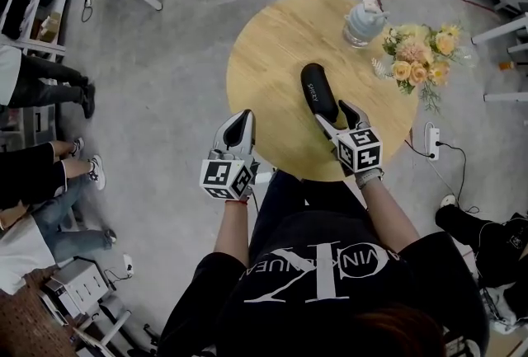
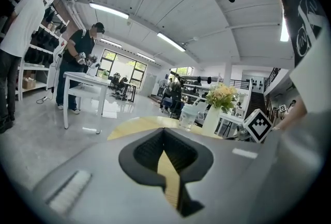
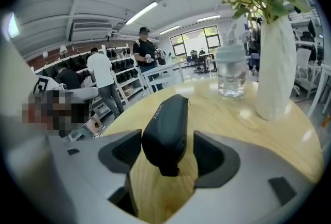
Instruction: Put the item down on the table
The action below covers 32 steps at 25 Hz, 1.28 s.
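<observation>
Right gripper: your jaws stand apart around the black case (lying on the table).
Left gripper: yours is closed, empty.

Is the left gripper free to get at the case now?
Probably yes: only bare table lies between left gripper and case, though the right gripper straddles its near end.
</observation>
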Available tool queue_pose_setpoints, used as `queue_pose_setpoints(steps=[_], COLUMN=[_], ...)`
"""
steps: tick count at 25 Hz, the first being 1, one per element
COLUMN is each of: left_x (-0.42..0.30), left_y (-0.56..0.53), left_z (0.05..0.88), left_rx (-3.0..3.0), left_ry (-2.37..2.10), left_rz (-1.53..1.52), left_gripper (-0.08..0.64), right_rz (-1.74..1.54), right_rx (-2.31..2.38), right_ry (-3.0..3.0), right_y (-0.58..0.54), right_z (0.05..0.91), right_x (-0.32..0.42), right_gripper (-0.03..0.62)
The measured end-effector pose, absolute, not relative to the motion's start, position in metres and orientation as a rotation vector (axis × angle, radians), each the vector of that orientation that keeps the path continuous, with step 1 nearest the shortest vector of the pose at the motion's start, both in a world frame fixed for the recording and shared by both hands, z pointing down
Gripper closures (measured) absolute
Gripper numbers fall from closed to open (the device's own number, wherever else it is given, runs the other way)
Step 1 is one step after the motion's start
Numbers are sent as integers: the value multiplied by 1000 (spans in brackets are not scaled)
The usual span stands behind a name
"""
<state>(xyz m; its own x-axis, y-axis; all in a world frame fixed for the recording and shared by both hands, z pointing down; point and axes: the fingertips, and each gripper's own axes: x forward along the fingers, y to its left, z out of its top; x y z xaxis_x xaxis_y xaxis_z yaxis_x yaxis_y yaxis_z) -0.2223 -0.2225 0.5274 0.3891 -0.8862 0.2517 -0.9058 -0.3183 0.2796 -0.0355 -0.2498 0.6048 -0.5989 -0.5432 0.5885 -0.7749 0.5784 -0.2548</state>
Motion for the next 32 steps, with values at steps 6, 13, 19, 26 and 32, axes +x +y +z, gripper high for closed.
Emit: queue_pose_setpoints(steps=[6,13,19,26,32], left_x=[-213,-210,-211,-208,-211], left_y=[-228,-235,-240,-248,-253], left_z=[522,513,500,487,471], left_rx=[2312,2335,2350,2395,2416], left_ry=[-1528,-1523,-1535,-1548,-1575], left_rz=[65,48,19,12,-15], left_gripper=[549,549,549,549,549], right_rz=[698,619,488,368,281], right_rx=[1078,1136,1100,1185,1244], right_ry=[-2389,-2448,-2521,-2580,-2597], right_y=[-250,-256,-259,-272,-280], right_z=[592,566,534,500,475], right_x=[-26,-21,-29,-22,-10], right_gripper=[308,407,540,552,554])
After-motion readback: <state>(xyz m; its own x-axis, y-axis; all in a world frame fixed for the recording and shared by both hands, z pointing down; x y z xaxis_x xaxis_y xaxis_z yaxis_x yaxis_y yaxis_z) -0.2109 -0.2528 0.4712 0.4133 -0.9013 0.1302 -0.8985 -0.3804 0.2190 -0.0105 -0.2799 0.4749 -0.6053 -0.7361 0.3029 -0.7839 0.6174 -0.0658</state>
